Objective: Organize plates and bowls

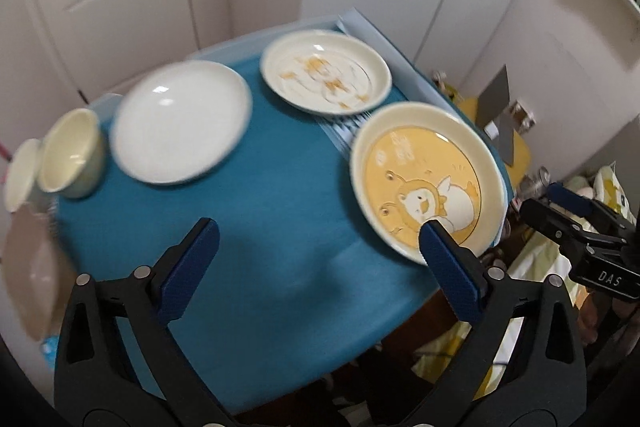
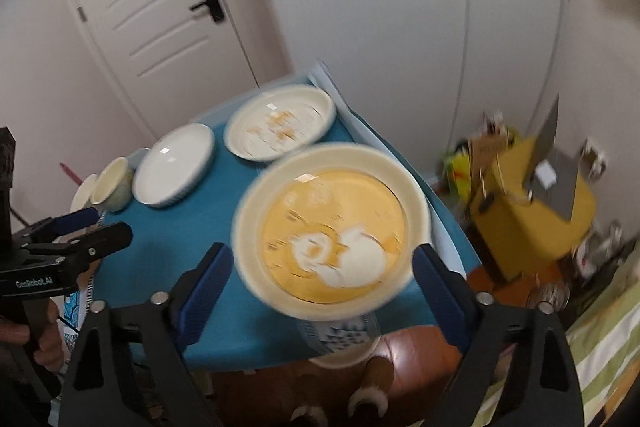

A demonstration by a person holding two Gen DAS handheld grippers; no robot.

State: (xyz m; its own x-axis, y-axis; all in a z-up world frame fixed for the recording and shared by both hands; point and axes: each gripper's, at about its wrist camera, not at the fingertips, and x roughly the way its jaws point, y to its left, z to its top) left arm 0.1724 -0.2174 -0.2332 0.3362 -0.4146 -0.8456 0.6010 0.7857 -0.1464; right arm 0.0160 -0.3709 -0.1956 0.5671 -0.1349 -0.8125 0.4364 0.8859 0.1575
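On the blue table [image 1: 260,227] lie a yellow cartoon plate [image 1: 424,175] at the right edge, a cream patterned plate [image 1: 326,71] at the back, a plain white plate [image 1: 180,121], and two cream bowls [image 1: 74,151] at the left. My left gripper [image 1: 316,247] is open above the table's front; its right finger overlaps the yellow plate's near rim. My right gripper [image 2: 322,279] is open, its fingers on either side of the yellow plate [image 2: 332,231], which is blurred. The white plate [image 2: 174,165] and patterned plate [image 2: 280,121] lie behind.
A brown blurred object [image 1: 36,267] sits at the table's left edge. A yellow box [image 2: 532,195] with a grey card stands right of the table. White doors and cupboards stand behind. A blue-patterned white object [image 2: 344,339] shows under the yellow plate. The left gripper shows in the right wrist view [image 2: 72,227].
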